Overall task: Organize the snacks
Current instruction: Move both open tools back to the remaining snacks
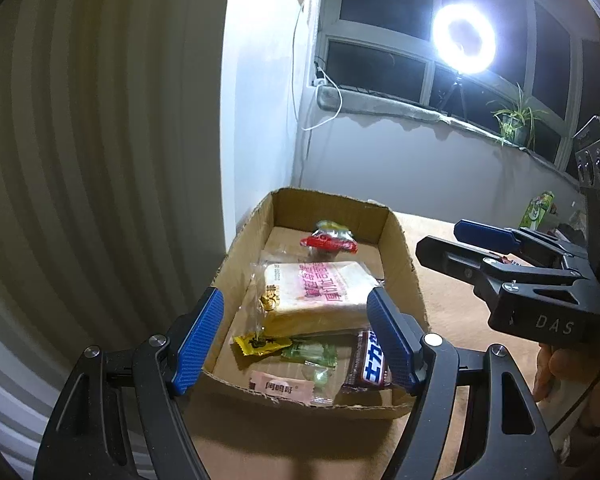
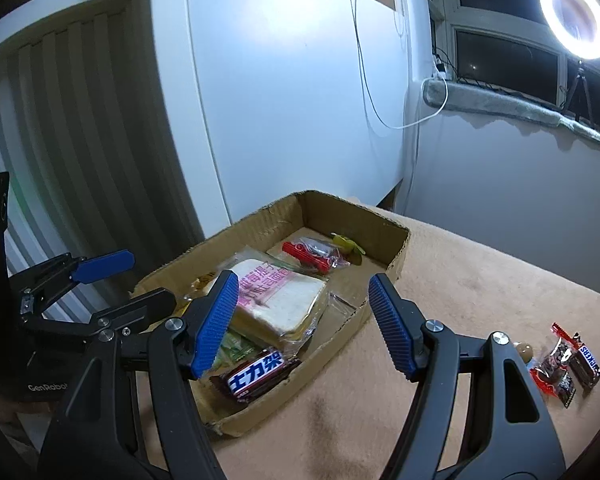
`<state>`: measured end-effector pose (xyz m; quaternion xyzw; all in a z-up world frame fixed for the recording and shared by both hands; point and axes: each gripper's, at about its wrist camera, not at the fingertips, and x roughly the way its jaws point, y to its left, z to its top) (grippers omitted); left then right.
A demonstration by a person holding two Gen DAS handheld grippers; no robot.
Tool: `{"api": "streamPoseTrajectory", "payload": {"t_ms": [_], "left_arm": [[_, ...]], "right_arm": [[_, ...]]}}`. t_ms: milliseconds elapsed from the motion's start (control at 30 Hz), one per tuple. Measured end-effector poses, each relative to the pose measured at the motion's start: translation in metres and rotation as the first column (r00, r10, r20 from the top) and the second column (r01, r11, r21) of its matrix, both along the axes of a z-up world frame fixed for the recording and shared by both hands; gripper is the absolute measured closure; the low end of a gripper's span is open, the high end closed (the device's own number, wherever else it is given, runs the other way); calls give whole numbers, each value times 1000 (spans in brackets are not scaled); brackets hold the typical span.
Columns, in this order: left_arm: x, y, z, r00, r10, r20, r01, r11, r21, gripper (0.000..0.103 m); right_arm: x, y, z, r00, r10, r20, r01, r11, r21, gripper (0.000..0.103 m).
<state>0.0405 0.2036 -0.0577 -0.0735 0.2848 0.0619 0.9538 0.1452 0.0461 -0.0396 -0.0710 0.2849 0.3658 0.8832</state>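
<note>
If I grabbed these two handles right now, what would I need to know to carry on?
Left gripper: jaws open, empty, poised over the near end of the cardboard box.
Right gripper: jaws open, empty, above the box's right edge.
Done: in the box lie the wrapped sandwich, a Snickers bar, a red-sealed pack and small candies.
Left: on the tan cloth to the right, another Snickers and a red-edged packet wait to be boxed.
</note>
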Motion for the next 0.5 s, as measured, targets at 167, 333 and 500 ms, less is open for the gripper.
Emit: {"api": "streamPoseTrajectory", "payload": {"t_ms": [167, 333, 500], "left_arm": [[-8, -5, 12, 1000, 19, 16, -20, 998, 57, 29], [-14, -8, 20, 999, 34, 35, -37, 995, 88, 29], [-17, -12, 24, 998, 33, 50, -38, 994, 100, 28]], "right_arm": [[-9, -5, 5, 1000, -13, 17, 13, 1000, -4, 30], [-13, -11, 5, 999, -33, 13, 33, 999, -4, 29], [-14, -18, 0, 999, -47, -3, 47, 999, -3, 29]]}}
